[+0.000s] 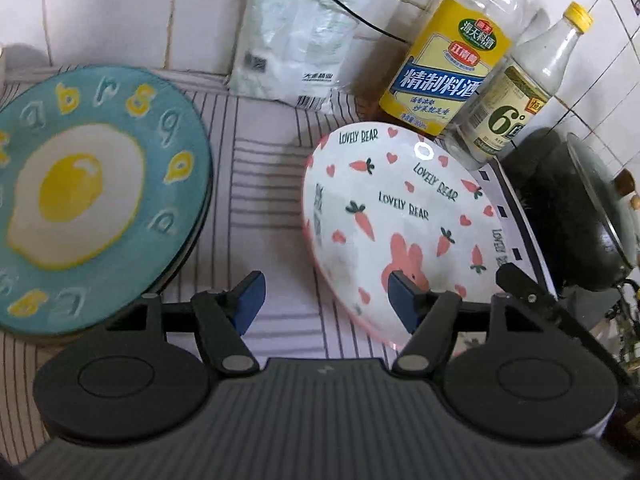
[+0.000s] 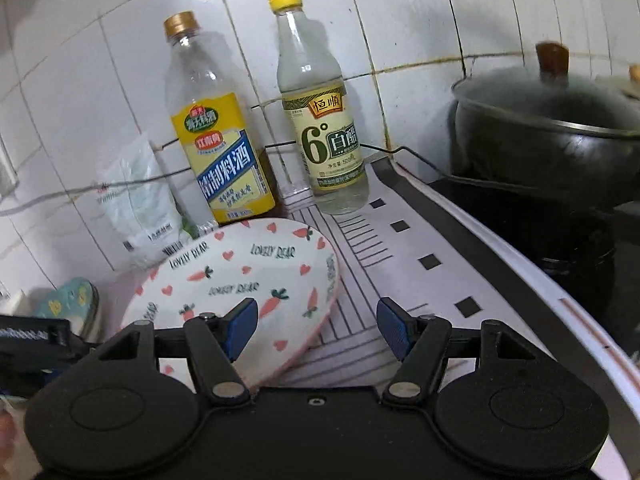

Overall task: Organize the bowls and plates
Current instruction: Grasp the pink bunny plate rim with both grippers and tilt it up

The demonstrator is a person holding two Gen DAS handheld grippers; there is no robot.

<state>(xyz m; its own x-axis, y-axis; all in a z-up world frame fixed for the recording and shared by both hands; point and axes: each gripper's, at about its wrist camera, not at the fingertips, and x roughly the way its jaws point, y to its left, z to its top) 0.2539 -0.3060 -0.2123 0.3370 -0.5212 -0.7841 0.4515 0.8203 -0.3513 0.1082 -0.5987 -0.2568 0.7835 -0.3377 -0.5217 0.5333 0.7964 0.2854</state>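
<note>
In the left wrist view, a teal plate [image 1: 92,200] painted with a fried egg lies at the left on a striped mat [image 1: 260,184], with a darker dish edge under it. A white bowl [image 1: 400,216] with carrots, hearts and a pink rabbit sits tilted at the right. My left gripper [image 1: 326,292] stands open over the mat between the two, its right finger [image 1: 402,292] in front of the bowl's near rim. My right gripper [image 2: 316,320] is open too. Its left finger [image 2: 242,320] is above the bowl [image 2: 240,280], whose right rim lies between the fingers, untouched. The teal plate [image 2: 72,300] peeks in at the far left.
Against the tiled wall stand a yellow-labelled cooking wine bottle [image 2: 216,152], a vinegar bottle [image 2: 324,136] and a white bag [image 1: 292,40]. A black lidded pot [image 2: 552,128] sits on the stove at the right, past the mat's edge. A thin cable [image 2: 132,182] runs along the wall.
</note>
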